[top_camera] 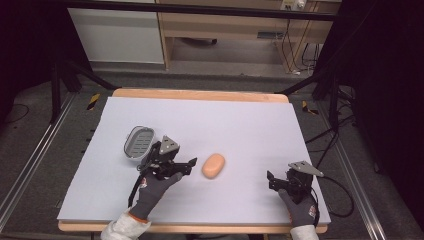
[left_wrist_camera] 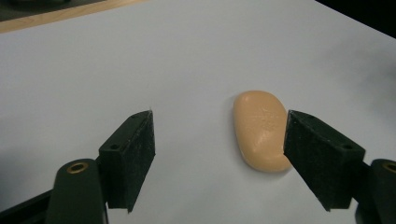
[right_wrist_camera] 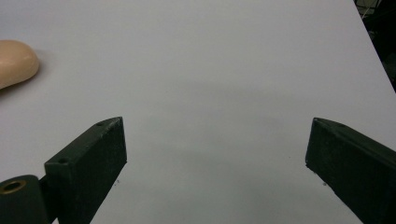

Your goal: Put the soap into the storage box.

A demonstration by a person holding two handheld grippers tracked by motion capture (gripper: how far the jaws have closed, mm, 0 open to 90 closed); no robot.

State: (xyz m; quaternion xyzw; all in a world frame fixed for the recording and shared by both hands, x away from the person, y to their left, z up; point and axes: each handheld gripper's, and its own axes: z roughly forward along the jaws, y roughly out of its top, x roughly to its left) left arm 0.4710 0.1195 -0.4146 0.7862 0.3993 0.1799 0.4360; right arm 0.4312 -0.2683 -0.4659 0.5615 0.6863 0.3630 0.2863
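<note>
A peach-coloured oval soap bar (top_camera: pixel 213 165) lies flat near the middle of the white table sheet (top_camera: pixel 240 130). My left gripper (top_camera: pixel 189 165) stands open just left of it, tips pointing at it. In the left gripper view the soap bar (left_wrist_camera: pixel 259 129) lies ahead beside the right jaw, apart from both, and the left gripper (left_wrist_camera: pixel 219 154) holds nothing. A grey oval soap dish (top_camera: pixel 139 141) lies behind the left hand. My right gripper (top_camera: pixel 271 178) rests open near the front right, with the right gripper (right_wrist_camera: pixel 217 163) empty and the soap bar (right_wrist_camera: pixel 16 61) at that view's far left.
The white sheet covers a wooden table whose front edge (top_camera: pixel 200 228) runs below both gloved hands. A cable (top_camera: pixel 340 192) trails off the right side. Dark frame posts and a wooden desk (top_camera: pixel 225 25) stand beyond the far edge.
</note>
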